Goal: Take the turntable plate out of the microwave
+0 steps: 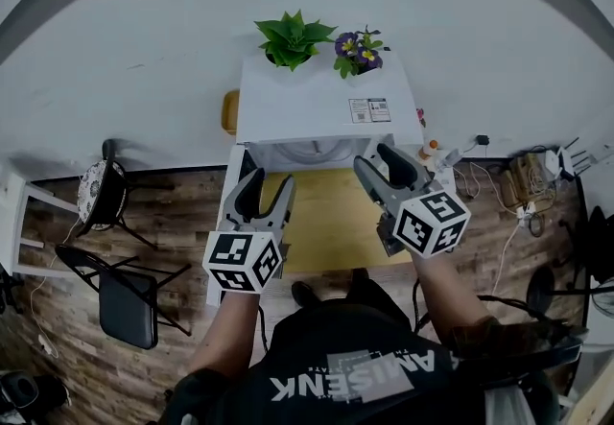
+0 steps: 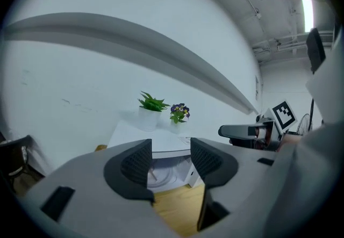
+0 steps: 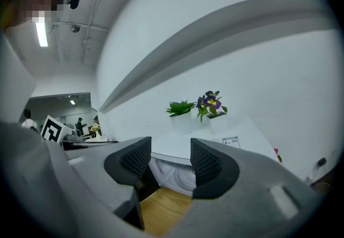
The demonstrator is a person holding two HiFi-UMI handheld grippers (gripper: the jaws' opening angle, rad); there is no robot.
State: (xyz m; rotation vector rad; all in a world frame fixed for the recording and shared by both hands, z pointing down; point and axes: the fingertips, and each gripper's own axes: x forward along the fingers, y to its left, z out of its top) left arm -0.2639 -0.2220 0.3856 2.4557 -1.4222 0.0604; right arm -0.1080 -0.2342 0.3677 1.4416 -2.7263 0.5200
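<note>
A white microwave [image 1: 321, 106] stands at the back of a wooden table [image 1: 331, 226], its door [image 1: 247, 165] swung open to the left. Inside the pale cavity the round glass turntable plate [image 2: 161, 173] lies flat; in the head view only the cavity's front [image 1: 309, 153] shows. My left gripper [image 1: 269, 185] hovers over the table's left front, open and empty, its jaws [image 2: 171, 159] pointing at the cavity. The right gripper [image 1: 376, 160] hangs open and empty before the microwave's right side, and in its own view it [image 3: 171, 159] frames the oven opening [image 3: 174, 175].
A green plant [image 1: 291, 37] and a purple-flowered plant [image 1: 359, 49] stand on the microwave's top. Two black chairs [image 1: 125, 298] sit left of the table. Cables and plugs [image 1: 523, 185] lie on the wooden floor at the right. A white wall rises behind.
</note>
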